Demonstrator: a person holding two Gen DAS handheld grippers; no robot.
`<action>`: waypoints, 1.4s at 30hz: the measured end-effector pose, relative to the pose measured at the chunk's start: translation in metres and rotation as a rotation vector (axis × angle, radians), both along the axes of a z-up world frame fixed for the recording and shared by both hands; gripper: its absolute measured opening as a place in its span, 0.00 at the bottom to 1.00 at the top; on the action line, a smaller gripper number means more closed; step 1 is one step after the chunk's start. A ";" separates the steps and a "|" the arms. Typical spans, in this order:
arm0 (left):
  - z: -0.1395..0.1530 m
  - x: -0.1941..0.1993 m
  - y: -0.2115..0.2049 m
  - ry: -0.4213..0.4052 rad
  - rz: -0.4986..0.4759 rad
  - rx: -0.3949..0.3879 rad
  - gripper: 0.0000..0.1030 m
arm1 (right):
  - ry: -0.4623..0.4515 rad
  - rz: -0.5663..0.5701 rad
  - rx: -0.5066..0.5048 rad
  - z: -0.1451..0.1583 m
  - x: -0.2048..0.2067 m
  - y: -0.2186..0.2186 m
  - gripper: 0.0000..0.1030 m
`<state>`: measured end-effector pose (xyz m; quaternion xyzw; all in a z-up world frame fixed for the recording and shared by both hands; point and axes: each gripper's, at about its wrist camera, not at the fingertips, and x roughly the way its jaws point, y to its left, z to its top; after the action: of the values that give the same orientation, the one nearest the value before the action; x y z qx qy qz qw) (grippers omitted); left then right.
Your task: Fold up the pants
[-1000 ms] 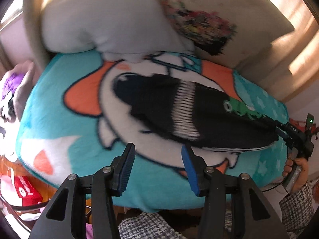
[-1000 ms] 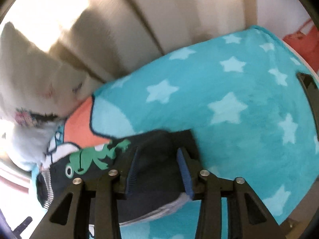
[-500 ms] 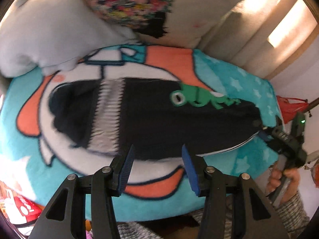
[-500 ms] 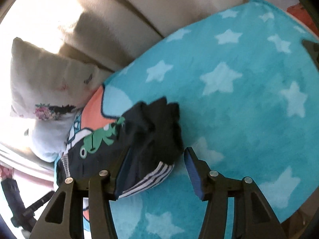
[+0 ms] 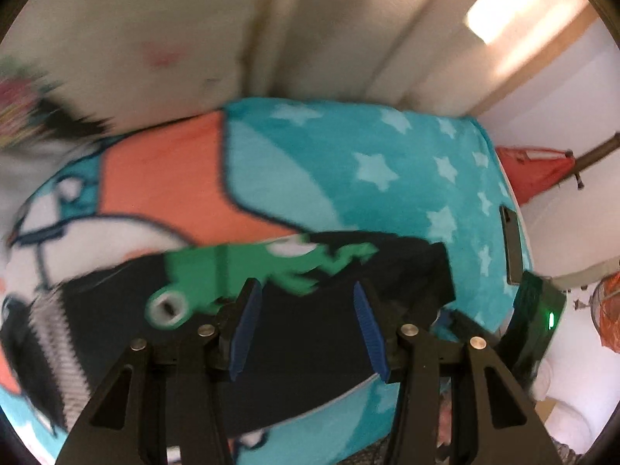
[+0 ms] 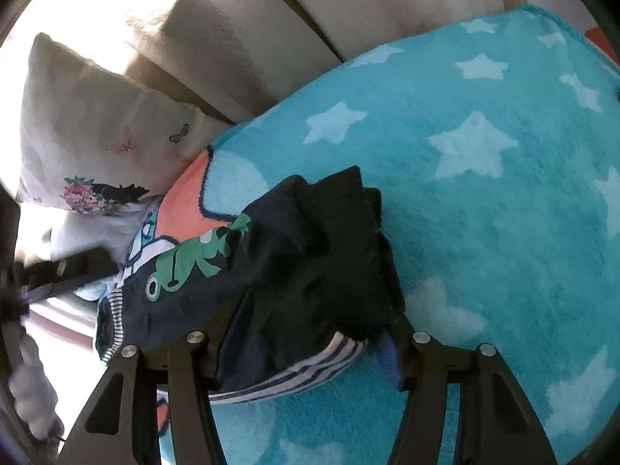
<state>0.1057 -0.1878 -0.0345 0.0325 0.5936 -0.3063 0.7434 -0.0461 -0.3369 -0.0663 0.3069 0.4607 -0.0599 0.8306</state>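
While the dark navy pants with the green frog print [image 6: 271, 271] lie across the teal star-patterned fleece blanket [image 6: 484, 213], one end near its right edge, the right gripper [image 6: 310, 348] has that bunched end between its fingers; whether it truly pinches I cannot tell. Judging by this, the lengthwise fold is starting. Next, that end wants carrying toward the striped waistband [image 5: 54, 333]. Only the left view shows the left gripper [image 5: 306, 333] spread wide above flat cloth.

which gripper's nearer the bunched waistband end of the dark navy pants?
Right. The right gripper has the dark navy pants bunched between its jaws; the left gripper hovers open beside the green frog print.
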 end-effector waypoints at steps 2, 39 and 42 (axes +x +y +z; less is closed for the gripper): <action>-0.009 0.008 -0.028 0.022 -0.049 0.007 0.47 | -0.011 0.004 -0.017 0.000 -0.001 0.003 0.61; -0.025 0.035 0.054 0.137 0.094 -0.216 0.18 | -0.053 0.278 -0.076 0.047 0.056 0.084 0.17; -0.022 0.030 0.108 0.084 0.227 -0.195 0.29 | -0.030 0.359 -0.103 0.042 0.072 0.117 0.20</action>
<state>0.1362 -0.0797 -0.0564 -0.1199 0.5913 -0.2779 0.7475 0.0262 -0.2194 -0.0239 0.1778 0.4918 0.0707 0.8494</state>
